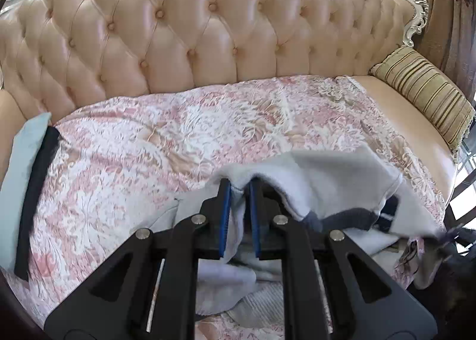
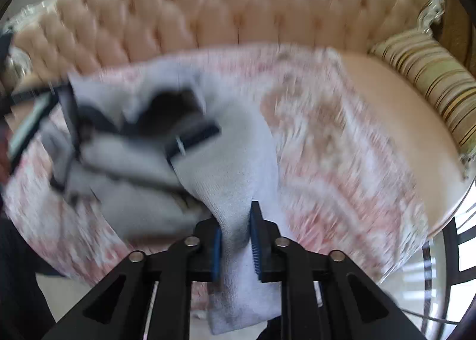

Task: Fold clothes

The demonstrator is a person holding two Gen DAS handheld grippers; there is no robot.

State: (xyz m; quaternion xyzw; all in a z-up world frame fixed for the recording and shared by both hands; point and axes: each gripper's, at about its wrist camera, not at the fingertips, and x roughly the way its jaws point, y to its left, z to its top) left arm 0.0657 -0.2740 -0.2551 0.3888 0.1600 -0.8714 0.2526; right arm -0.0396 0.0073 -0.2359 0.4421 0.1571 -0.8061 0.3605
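A white fleece garment (image 1: 333, 179) with dark grey and black trim is held up over the pink floral bedspread (image 1: 134, 161). My left gripper (image 1: 239, 188) is shut on an edge of the garment. In the blurred right wrist view, my right gripper (image 2: 236, 221) is shut on another part of the same garment (image 2: 226, 161), which stretches away to the left toward the other gripper.
A beige tufted headboard (image 1: 193, 27) rises behind the bed. A striped cushion (image 1: 425, 93) lies at the far right. A light blue cloth with a black band (image 1: 26, 179) lies at the left edge. A window is at the right edge.
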